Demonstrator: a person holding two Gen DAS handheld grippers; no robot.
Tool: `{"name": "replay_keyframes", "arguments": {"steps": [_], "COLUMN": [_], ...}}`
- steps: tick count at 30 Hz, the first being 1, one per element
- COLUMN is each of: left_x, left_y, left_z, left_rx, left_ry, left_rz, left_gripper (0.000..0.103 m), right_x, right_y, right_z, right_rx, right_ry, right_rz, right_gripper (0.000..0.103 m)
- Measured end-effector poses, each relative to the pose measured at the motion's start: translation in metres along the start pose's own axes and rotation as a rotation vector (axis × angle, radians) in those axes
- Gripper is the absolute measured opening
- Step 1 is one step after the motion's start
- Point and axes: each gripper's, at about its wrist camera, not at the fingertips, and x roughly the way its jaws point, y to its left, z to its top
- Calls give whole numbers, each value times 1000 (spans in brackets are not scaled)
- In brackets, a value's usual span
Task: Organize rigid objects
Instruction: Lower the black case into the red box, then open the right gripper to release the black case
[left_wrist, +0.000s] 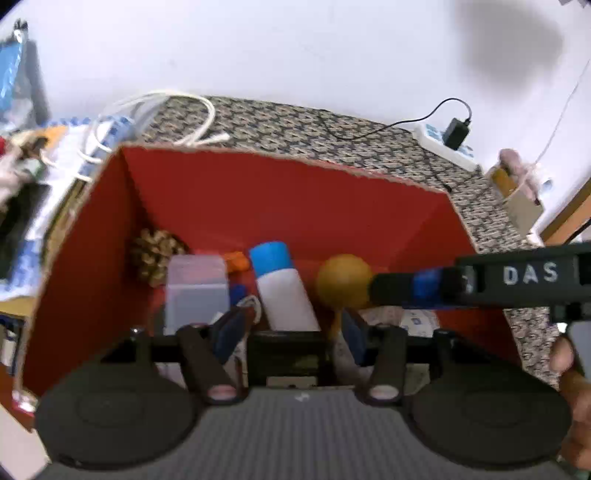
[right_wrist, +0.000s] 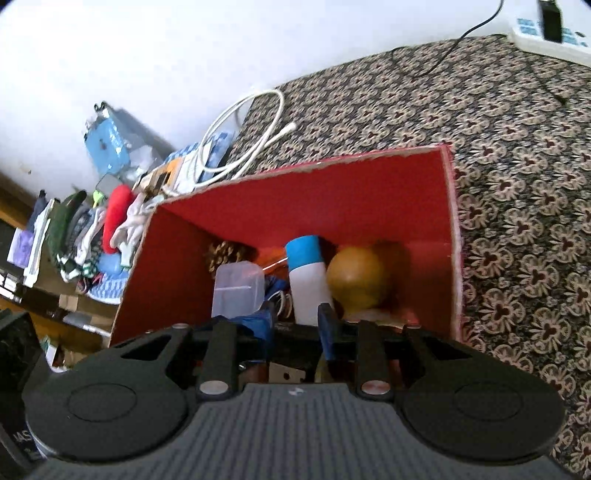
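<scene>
A patterned cloth (right_wrist: 517, 206) with a dark floral print covers the surface and fills the right wrist view from twelve round to four o'clock. On it stands a red box (left_wrist: 258, 195) (right_wrist: 295, 199), open at the top, its raw cardboard rim showing; it takes the middle of both views. The task's things lie together on the box floor. A clear plastic container (left_wrist: 195, 291) (right_wrist: 236, 291) sits at about nine o'clock of the group, and just beside it, toward the centre, stands a white bottle with a blue cap (left_wrist: 280, 284) (right_wrist: 308, 273), leaning slightly. At three o'clock of the bottle, just beside it, rests a yellow-brown ball (left_wrist: 343, 280) (right_wrist: 356, 282). Behind the container, in the far left corner, is a pine cone (left_wrist: 155, 254) (right_wrist: 225, 251), and a small orange piece (left_wrist: 236, 260) shows between container and bottle. The left gripper (left_wrist: 290, 332) points down into the box with its blue-padded jaws apart, the bottle's base showing in the gap between them; whether the pads touch it I cannot tell. The right gripper (right_wrist: 295, 325) (left_wrist: 424, 284) hangs over the near edge of the box with nothing visibly clamped, jaws drawn nearly together; in the left wrist view it reaches in from three o'clock beside the ball. A white cable (left_wrist: 155, 110) (right_wrist: 251, 140) loops at eleven o'clock beyond the box, and a white power strip (left_wrist: 447, 146) (right_wrist: 550, 33) lies at one o'clock.
</scene>
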Motion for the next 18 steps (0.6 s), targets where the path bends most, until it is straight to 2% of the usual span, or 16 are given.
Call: {"name": "replay_keyframes", "arguments": {"steps": [7, 18], "left_x": [-19, -51], "left_y": [-13, -30], "left_z": [6, 2], "left_rx": [58, 118], "left_ry": [-16, -52], "left_rz": [112, 184], "left_gripper": [59, 67], "right_x": [-24, -56], "right_y": [9, 18], "right_z": [-12, -36], "right_rx": [1, -19], "right_ry": [-126, -239], "right_rz": [-53, -215], "right_gripper": [13, 13]}}
